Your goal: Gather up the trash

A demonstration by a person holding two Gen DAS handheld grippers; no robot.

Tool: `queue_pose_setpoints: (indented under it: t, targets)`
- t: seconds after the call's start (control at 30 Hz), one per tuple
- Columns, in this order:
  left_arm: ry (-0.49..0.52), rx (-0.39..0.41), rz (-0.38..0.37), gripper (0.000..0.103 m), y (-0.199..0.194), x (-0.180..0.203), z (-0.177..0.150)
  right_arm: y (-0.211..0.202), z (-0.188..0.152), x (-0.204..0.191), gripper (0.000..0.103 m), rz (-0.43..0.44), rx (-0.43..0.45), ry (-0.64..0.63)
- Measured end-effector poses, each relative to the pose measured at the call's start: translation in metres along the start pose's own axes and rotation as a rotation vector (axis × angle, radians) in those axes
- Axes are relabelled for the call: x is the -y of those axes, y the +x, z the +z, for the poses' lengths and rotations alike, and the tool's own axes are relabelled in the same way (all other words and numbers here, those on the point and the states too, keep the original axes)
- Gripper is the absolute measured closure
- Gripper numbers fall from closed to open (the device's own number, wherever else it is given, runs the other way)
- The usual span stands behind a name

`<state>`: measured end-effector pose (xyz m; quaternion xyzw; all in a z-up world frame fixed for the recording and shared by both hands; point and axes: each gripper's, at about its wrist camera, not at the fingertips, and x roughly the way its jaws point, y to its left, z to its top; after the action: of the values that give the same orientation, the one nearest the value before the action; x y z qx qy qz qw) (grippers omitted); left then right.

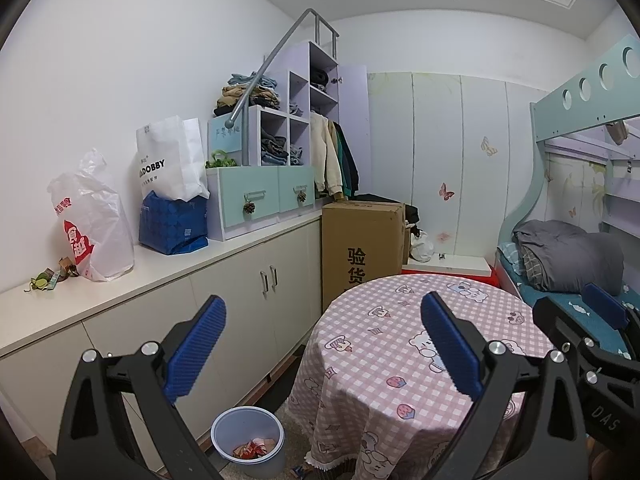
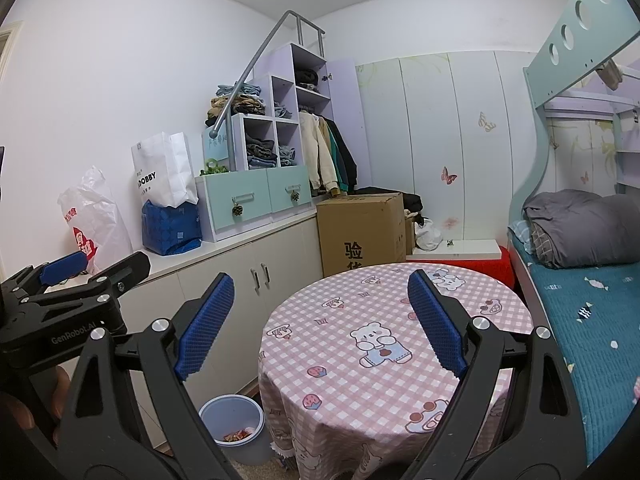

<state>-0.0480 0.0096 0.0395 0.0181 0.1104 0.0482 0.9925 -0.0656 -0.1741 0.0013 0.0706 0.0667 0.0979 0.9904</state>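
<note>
A pale blue trash bin (image 1: 248,440) stands on the floor between the cabinets and the round table; red and orange wrappers (image 1: 254,449) lie inside it. The right wrist view shows the same bin (image 2: 232,428) low at the left of the table. My left gripper (image 1: 322,344) is open and empty, raised above the bin and the table's left edge. My right gripper (image 2: 320,320) is open and empty too, hovering over the pink checked tablecloth (image 2: 380,320). Each gripper appears at the edge of the other's view. Small crumpled scraps (image 1: 52,276) lie on the counter at the far left.
A long white counter (image 1: 160,276) over cabinets carries a white plastic bag (image 1: 92,220), a blue bag (image 1: 172,224), a white paper bag and drawer shelves with clothes. A cardboard box (image 1: 360,248) stands behind the table. A bunk bed (image 2: 580,280) with grey bedding fills the right.
</note>
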Motion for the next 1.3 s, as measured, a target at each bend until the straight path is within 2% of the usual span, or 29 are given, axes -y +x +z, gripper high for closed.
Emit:
queue_pose_setpoints:
  t: [1.3]
  targets:
    - [0.016, -0.021, -0.028, 0.007, 0.006, -0.001, -0.009, -0.004, -0.01, 0.011, 0.014, -0.013, -0.005, 0.005]
